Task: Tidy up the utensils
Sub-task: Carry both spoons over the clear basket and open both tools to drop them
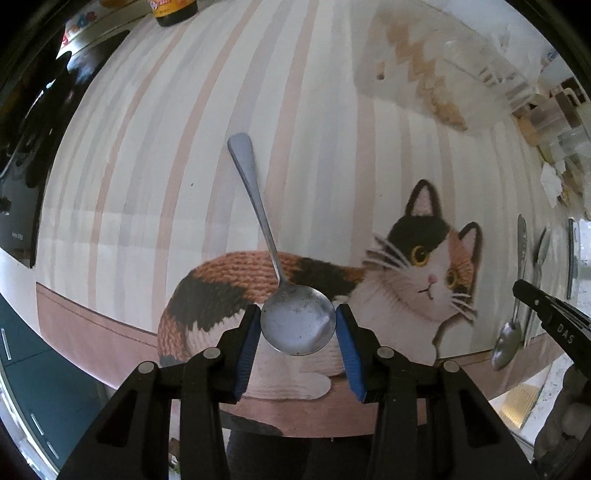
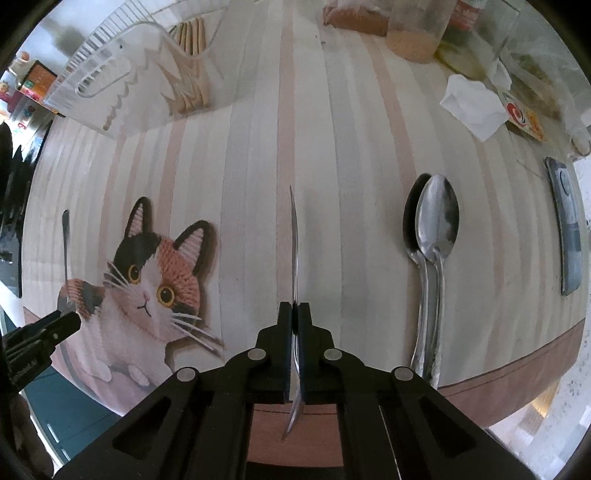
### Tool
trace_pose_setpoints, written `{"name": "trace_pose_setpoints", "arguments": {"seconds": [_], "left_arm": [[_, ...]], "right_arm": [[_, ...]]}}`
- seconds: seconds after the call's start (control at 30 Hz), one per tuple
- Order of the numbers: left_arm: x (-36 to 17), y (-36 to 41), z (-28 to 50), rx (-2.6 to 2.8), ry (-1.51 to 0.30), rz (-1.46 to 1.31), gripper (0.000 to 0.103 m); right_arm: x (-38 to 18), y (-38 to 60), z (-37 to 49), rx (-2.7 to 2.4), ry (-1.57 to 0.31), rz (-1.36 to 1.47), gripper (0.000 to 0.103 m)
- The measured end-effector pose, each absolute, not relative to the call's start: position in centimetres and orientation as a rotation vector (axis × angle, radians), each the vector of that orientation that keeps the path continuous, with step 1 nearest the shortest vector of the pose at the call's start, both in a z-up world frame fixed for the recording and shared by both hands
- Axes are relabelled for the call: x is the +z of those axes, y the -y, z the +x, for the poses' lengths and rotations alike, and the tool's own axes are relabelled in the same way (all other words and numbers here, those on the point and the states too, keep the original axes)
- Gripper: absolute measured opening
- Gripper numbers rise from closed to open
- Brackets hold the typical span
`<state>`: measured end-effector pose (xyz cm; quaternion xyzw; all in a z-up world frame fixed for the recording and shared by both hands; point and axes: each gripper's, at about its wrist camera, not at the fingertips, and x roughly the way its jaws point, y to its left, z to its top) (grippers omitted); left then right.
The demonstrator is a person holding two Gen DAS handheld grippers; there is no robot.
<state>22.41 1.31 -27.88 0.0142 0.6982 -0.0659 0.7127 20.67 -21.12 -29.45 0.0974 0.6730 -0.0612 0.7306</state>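
In the left wrist view, my left gripper (image 1: 298,325) has its blue-padded fingers at both sides of the bowl of a round soup spoon (image 1: 291,314), whose handle points away over the cat-print mat (image 1: 184,166). The pads seem to touch the bowl. In the right wrist view, my right gripper (image 2: 294,314) is shut on a thin metal utensil (image 2: 294,236), seen edge-on, above the mat (image 2: 332,147). Two stacked spoons (image 2: 434,229) lie to its right. The soup spoon's handle (image 2: 65,236) and the left gripper (image 2: 48,332) show at the far left.
A clear plastic rack (image 2: 110,74) stands at the mat's far left side. Jars and food packets (image 2: 413,33), a crumpled tissue (image 2: 472,107) and a grey remote (image 2: 567,225) lie at the far right. A knife and other utensils (image 1: 521,251) lie at the right in the left view.
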Motion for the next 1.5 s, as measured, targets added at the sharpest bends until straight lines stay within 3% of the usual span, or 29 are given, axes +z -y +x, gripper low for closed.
{"name": "trace_pose_setpoints", "arguments": {"seconds": [0.63, 1.07, 1.27, 1.5], "left_arm": [[-17.0, -2.8, 24.0, -0.135, -1.289, 0.039, 0.038], [-7.7, 0.2, 28.3, -0.246, -1.074, 0.024, 0.038], [-7.4, 3.7, 33.6, -0.336, -1.100, -0.006, 0.038], [-11.1, 6.6, 39.5, -0.383, -1.220, -0.032, 0.038]], "right_arm": [[-22.2, 20.5, 22.1, -0.029, -1.323, 0.236, 0.002], [-11.8, 21.0, 27.7, 0.062, -1.116, 0.269, 0.002], [-9.6, 21.9, 33.5, 0.067, -1.087, 0.275, 0.002], [-13.2, 22.5, 40.6, 0.056, -1.184, 0.334, 0.002]]}}
